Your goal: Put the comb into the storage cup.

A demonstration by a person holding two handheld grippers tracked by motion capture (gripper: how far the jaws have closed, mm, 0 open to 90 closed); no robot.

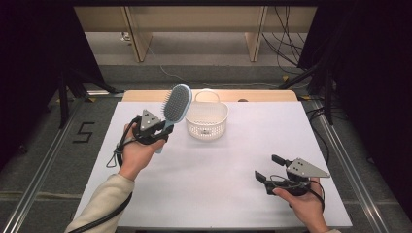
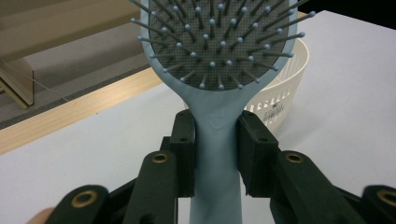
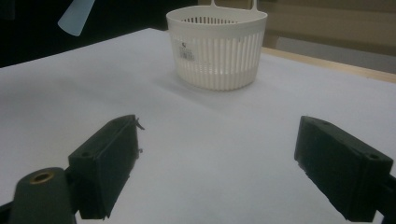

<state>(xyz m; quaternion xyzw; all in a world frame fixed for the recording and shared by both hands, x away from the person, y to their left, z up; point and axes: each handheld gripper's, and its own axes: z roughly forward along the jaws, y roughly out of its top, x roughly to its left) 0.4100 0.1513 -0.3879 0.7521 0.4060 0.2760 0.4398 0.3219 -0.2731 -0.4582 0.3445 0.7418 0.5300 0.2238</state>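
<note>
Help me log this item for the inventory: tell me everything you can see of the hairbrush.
The hairbrush is pale blue plastic by its look, with an oval paddle head, a dark grey cushion and ball-tipped pins. The left gripper clamps its handle just below the head, holding it off the table, head up and leaning toward the white basket, which it doesn't touch. The handle's end pokes out below the jaws.

- White-topped table (image 1: 218,179) with a wooden far edge.
- Grey floor (image 1: 43,145) marked "5" (image 1: 83,132) at left.
- Wooden furniture legs (image 1: 137,39) and cables (image 1: 286,43) beyond.
- Dark curtains (image 1: 29,58) on both sides.
</note>
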